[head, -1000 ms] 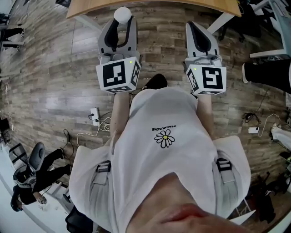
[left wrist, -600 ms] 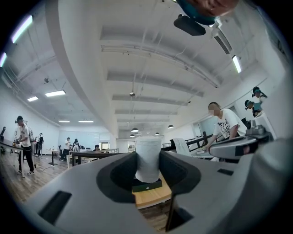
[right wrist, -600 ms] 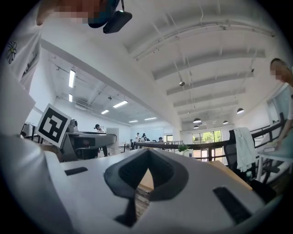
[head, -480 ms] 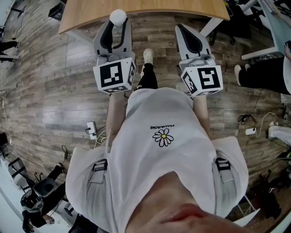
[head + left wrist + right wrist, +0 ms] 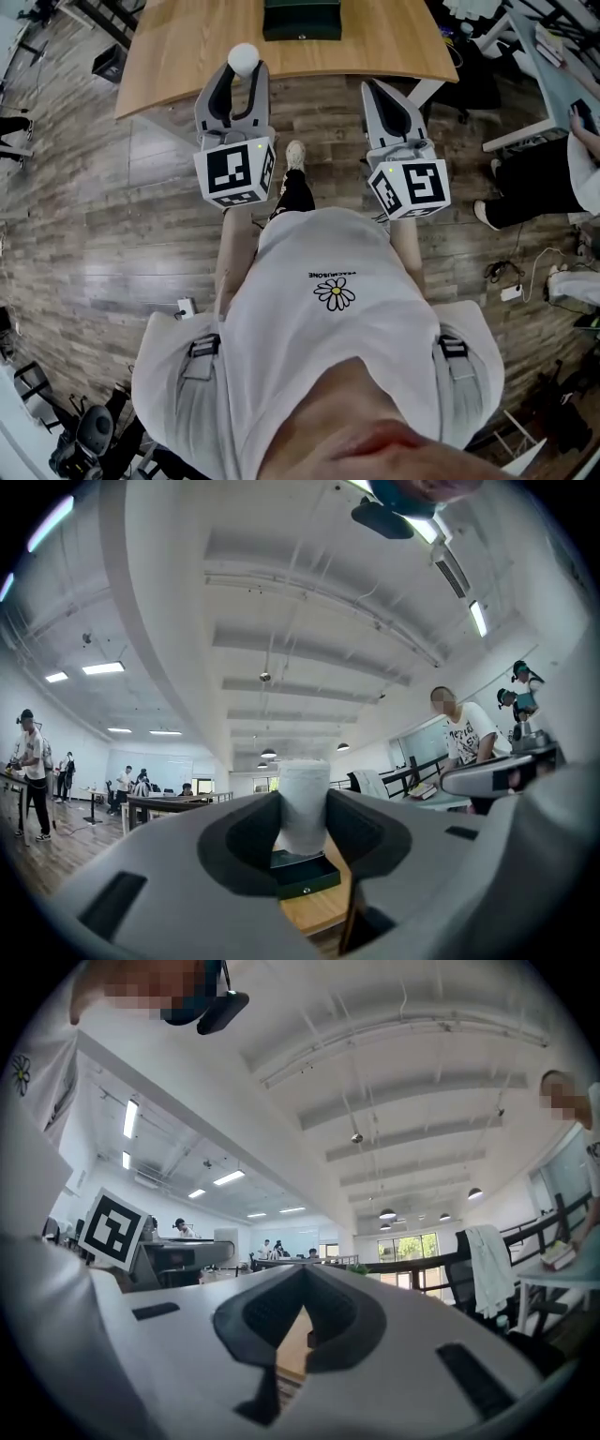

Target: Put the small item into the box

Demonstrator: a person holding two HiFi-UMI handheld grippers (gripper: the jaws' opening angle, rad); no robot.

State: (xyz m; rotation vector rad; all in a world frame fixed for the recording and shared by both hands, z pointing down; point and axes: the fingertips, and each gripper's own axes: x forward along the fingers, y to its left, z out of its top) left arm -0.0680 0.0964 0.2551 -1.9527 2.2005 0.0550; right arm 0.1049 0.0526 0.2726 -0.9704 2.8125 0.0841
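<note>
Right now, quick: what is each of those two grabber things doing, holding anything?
Left gripper: jaws closed on a small white rounded item.
Right gripper: jaws closed, nothing between them.

My left gripper [image 5: 244, 73] is smooth matt grey plastic with dark rubbery pads [image 5: 370, 834]; its small white roll [image 5: 304, 803] looks matt, faintly rough, like paper. The table [image 5: 187, 56] is smooth pale wood; on it, the box [image 5: 301, 19] is matt dark green.
</note>
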